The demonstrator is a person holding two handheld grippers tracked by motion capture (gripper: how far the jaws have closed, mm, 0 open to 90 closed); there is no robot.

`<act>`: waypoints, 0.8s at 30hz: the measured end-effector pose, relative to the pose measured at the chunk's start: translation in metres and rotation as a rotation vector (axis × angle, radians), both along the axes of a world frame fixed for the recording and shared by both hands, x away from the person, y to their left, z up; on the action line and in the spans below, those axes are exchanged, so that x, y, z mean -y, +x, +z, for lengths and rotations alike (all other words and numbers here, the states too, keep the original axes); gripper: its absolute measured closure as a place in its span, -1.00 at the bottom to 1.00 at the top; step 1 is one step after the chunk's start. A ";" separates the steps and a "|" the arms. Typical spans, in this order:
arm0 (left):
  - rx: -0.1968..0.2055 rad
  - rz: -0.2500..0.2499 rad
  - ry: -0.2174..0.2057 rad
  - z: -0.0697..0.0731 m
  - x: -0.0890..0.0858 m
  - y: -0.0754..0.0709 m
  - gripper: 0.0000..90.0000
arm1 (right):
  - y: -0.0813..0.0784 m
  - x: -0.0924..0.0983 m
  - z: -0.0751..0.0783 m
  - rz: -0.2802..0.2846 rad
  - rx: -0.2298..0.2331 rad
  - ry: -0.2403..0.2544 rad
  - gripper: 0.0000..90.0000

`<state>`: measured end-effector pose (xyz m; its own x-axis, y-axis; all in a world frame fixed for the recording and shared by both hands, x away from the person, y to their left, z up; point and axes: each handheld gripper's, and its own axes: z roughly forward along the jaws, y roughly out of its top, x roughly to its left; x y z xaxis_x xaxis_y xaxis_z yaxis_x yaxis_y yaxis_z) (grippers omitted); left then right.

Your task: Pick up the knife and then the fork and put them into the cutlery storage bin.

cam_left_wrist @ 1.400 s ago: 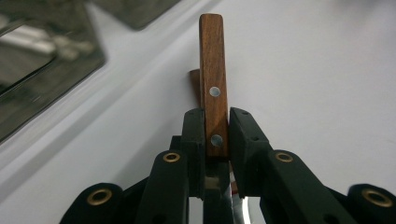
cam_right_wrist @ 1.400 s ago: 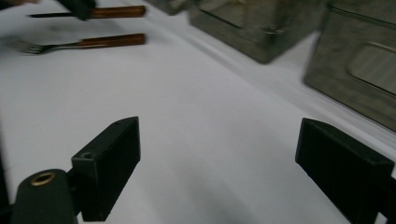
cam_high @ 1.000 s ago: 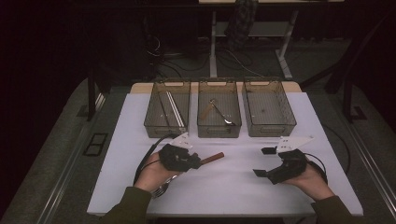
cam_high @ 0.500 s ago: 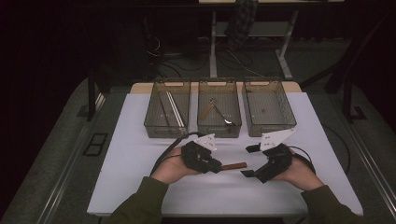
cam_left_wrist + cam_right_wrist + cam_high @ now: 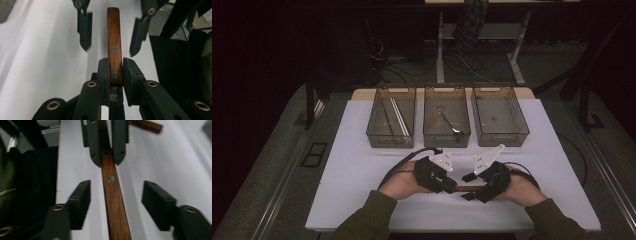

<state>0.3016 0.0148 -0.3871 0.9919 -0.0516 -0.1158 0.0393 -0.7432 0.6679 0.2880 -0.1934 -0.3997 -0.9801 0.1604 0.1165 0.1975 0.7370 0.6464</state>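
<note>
Brown wood with two metal rivets makes up the one handle (image 5: 114, 47) in play, a long flat bar held level above the white table (image 5: 362, 170) near its near edge, between the two hands. The left gripper (image 5: 445, 183) has its jaws clamped on one end of the handle, pads pressed to both flat sides. The right gripper (image 5: 468, 186) faces it from the right; its jaws have just been closing and stand apart on either side of the handle's free end, pads not touching the wood in the right gripper view. A second brown wooden piece (image 5: 146, 125) lies on the table past the left gripper, blurred. At the far side stand three clear bins in a row: the left bin (image 5: 392, 134) holds pale sticks, two or three, the middle bin (image 5: 447, 131) a metal utensil and a wooden piece, the right bin (image 5: 499, 131) nothing I can make out. Nothing lies between the grippers and the bins.
</note>
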 end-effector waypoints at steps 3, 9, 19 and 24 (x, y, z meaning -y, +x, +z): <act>0.007 -0.017 0.014 0.000 0.003 -0.002 0.69 | -0.001 -0.004 -0.003 0.029 -0.011 -0.019 0.18; 0.009 -0.036 0.025 -0.002 0.005 -0.004 0.69 | -0.003 -0.008 -0.006 0.058 -0.029 -0.052 0.49; 0.016 -0.055 0.037 -0.003 0.007 -0.005 0.69 | -0.005 -0.012 -0.008 0.099 -0.029 -0.065 0.66; 0.015 -0.059 0.028 -0.004 0.006 -0.006 0.68 | -0.007 -0.012 -0.007 0.086 -0.028 -0.068 0.67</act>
